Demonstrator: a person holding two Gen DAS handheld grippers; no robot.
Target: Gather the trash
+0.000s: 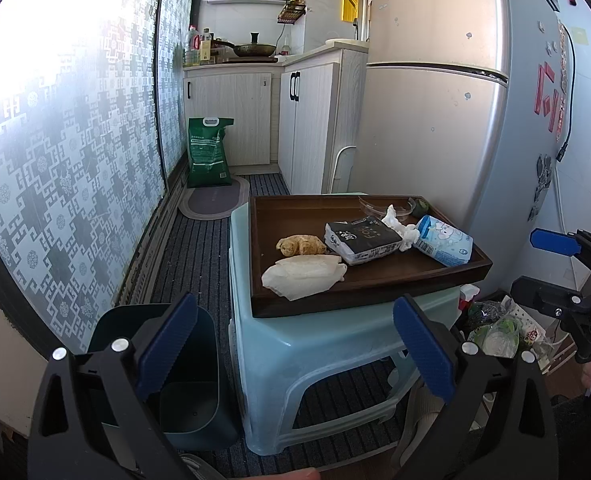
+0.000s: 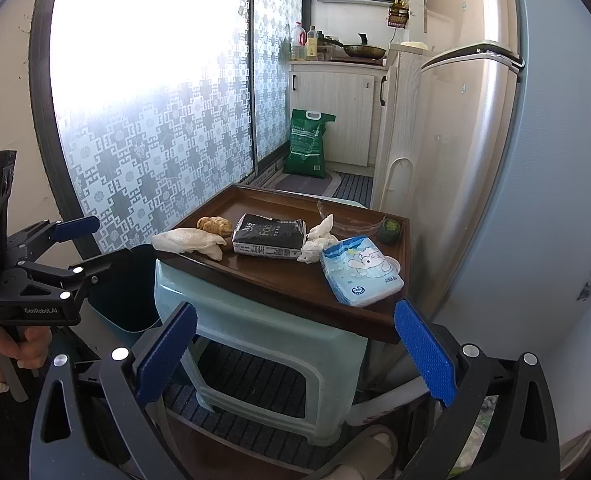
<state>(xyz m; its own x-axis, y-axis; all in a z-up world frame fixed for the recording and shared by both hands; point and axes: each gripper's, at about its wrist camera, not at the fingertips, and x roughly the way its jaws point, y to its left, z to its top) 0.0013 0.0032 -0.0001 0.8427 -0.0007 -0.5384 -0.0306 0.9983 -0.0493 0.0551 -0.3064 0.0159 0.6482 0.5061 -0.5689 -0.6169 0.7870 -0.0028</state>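
Trash lies gathered on the wooden tray (image 1: 375, 292) upon the stool (image 1: 335, 344), just beside the dark bin (image 1: 191, 392), so you hold the left gripper (image 1: 295, 344) and right gripper (image 2: 295, 344) with jaws wide open and empty, ready to pick.

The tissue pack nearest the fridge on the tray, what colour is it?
The tissue pack is light blue and white with a cartoon animal printed on it, clearest in the right wrist view.

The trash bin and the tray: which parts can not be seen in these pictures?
- Trash bin: left wrist view, left gripper finger covers its near side; right wrist view, stool hides part.
- Clear container: contents unclear, both views.
- Black packet: print too small.
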